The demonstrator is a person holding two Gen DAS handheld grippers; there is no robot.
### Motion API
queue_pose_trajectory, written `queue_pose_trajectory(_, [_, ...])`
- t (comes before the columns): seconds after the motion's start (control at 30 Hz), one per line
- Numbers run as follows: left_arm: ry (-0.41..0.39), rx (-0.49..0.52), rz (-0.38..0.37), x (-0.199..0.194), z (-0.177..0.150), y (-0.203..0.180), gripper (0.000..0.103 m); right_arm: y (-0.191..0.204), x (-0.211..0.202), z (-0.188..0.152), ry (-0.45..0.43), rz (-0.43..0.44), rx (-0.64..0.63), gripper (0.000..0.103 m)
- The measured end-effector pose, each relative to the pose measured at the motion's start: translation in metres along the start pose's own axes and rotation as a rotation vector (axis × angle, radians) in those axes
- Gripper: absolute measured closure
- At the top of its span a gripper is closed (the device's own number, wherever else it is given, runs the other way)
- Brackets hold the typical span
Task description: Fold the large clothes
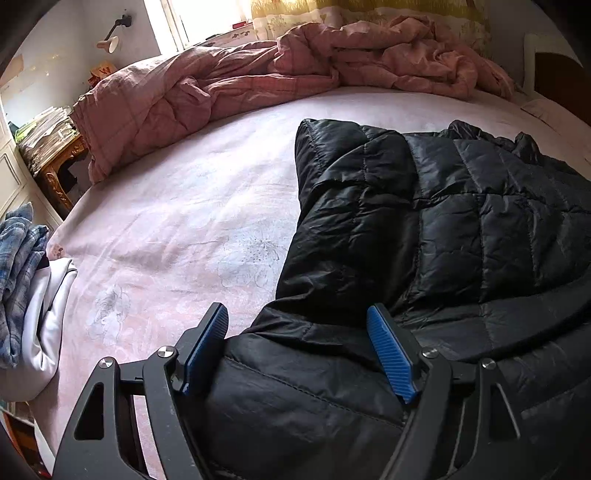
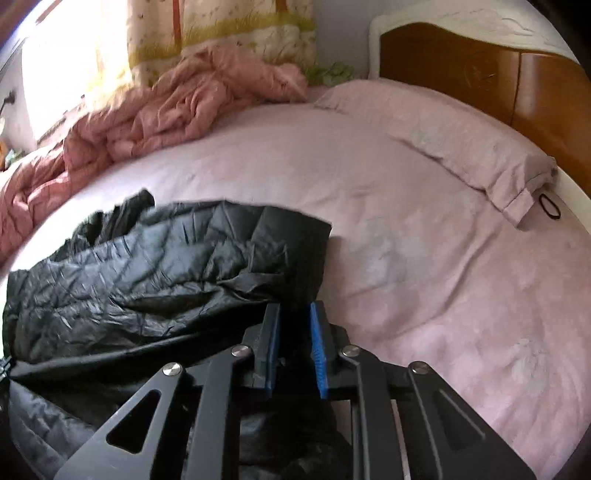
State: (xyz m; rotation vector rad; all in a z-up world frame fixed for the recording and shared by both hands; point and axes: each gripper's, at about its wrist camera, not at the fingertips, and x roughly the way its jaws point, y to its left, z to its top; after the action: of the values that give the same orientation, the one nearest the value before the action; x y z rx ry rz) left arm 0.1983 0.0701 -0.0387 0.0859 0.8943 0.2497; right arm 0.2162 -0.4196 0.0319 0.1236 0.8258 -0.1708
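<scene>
Left claw [image 1: 297, 350] stands wide open over the near edge of the black jacket [image 1: 424, 221]; a puffy fold of it rises between the blue pads [image 1: 391, 354], but neither pad visibly presses on the cloth. Right claw [image 2: 294, 350] is nearly closed, its pads [image 2: 317, 354] parted by a narrow gap at the jacket's [image 2: 166, 266] right-hand edge. Dark fabric lies in and behind that gap, yet whether the pads actually pinch it cannot be told from this view, which is somewhat blurred.

Quilted and shiny, the jacket lies spread on the bed [image 1: 177, 221], on a pale pink sheet with a faint flower print. In the left wrist view it fills the right half of the frame, with one squared corner pointing toward the far side of the bed. In the right wrist view it fills the lower left, crumpled, its far corner lying flat on the sheet.

A rumpled pink quilt [image 1: 303, 62] is heaped along the far side of the bed, well apart from the jacket. A pillow [image 2: 443, 144] in the same pale pink lies against the wooden headboard [image 2: 461, 70]. At the left edge of the bed sit a blue plaid garment [image 1: 18, 266] and a white one [image 1: 48, 325], touching each other. A curtain [image 2: 221, 33] hangs beyond the quilt.
</scene>
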Motion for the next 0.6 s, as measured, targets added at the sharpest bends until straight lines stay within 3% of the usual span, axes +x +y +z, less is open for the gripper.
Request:
queue_pose_trajectory(0.17, [-0.012, 0.007, 0.006, -0.003, 0.0, -0.001, 0.027, 0.004, -0.048, -0.004, -0.091, 0.09, 0.013, 0.085])
queue_pose_trajectory(0.23, [-0.034, 0.007, -0.005, -0.007, 0.0, -0.001, 0.027, 0.009, -0.059, -0.005, -0.123, 0.13, -0.003, 0.08])
queue_pose_trajectory(0.3, [-0.099, -0.004, -0.017, -0.019, 0.0, 0.001, 0.027, 0.017, -0.053, -0.005, -0.088, 0.175, -0.039, 0.069])
queue_pose_trajectory(0.43, [-0.271, -0.018, -0.013, -0.054, -0.002, 0.003, 0.027, 0.029, -0.023, -0.013, 0.007, 0.123, -0.074, 0.069])
queue_pose_trajectory(0.6, [-0.418, -0.047, -0.103, -0.108, -0.005, 0.009, 0.02, 0.027, -0.052, -0.022, -0.06, 0.109, -0.05, 0.069])
